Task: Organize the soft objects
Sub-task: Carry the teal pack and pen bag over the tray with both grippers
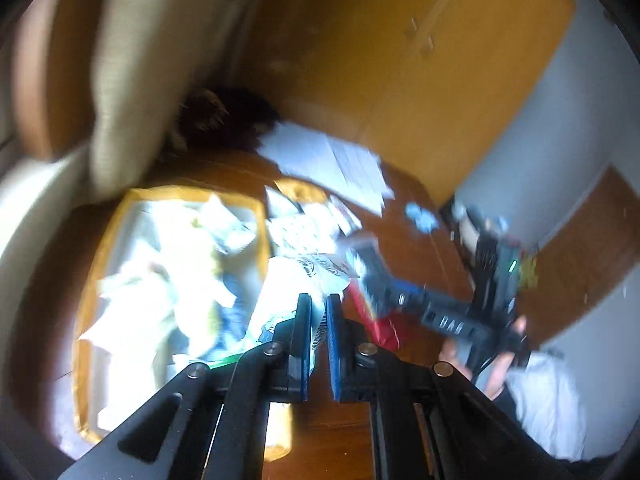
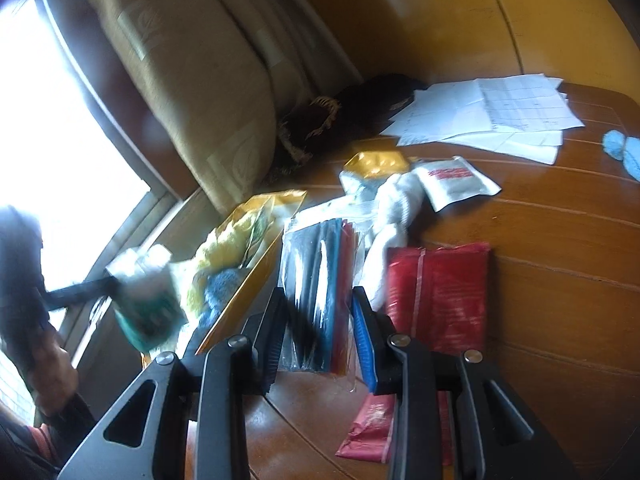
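Note:
A yellow-rimmed box (image 1: 90,280) on the wooden table holds several soft cloths and packets; it also shows in the right wrist view (image 2: 256,272). My left gripper (image 1: 319,312) is nearly shut on a white and green soft packet (image 2: 144,300), held over the box. My right gripper (image 2: 316,304) is open, its fingers either side of a clear bag of dark blue cloth (image 2: 316,276). A red packet (image 2: 438,292) lies just right of it, a white cloth (image 2: 394,208) behind. The right gripper also shows in the left wrist view (image 1: 372,276).
White papers (image 2: 492,116) and a dark furry object (image 2: 348,112) lie at the table's far side. A light blue item (image 2: 624,152) is far right. A beige curtain (image 2: 192,92) and bright window stand at left. Silver and gold packets (image 2: 452,184) lie beyond the white cloth.

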Demonstrator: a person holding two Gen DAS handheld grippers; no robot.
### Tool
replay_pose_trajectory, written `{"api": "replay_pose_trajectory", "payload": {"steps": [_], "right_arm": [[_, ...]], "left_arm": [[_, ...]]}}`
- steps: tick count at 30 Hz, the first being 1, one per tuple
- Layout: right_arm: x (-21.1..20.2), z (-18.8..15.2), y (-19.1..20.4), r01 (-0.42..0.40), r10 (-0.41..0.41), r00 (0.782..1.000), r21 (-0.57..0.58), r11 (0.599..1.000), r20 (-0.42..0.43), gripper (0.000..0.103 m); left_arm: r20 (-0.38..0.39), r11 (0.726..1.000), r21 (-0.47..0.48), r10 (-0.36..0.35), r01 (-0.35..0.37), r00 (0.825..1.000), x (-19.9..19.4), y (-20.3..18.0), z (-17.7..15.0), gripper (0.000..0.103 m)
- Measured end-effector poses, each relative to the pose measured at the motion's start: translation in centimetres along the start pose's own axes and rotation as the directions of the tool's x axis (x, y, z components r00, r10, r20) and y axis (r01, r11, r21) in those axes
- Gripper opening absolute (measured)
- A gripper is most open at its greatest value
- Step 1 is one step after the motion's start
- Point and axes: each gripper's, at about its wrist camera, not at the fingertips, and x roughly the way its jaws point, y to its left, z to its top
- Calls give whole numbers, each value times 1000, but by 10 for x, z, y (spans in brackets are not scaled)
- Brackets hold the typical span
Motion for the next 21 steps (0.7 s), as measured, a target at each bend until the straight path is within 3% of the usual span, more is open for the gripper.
{"api": "replay_pose_trajectory", "payload": {"steps": [5,8,11,21], "right_arm": [[7,-4,20,-15,14,999,-26,1000,-36,31],[8,-2,42,-48,47,998,-35,998,-51,31],[16,1,63,-64,61,996,-43,997,-64,31],[82,36,87,33,-40,991,-59,998,-129,31]], "left_arm": [[76,995,-82,71,-65,995,-36,35,-4,5],[71,987,-109,122,-114,990,-35,56,-8,5],[50,983,-151,118,-109,992,-28,73,-7,5],[76,970,-169,191,-176,979,5,105,35,5]]}}
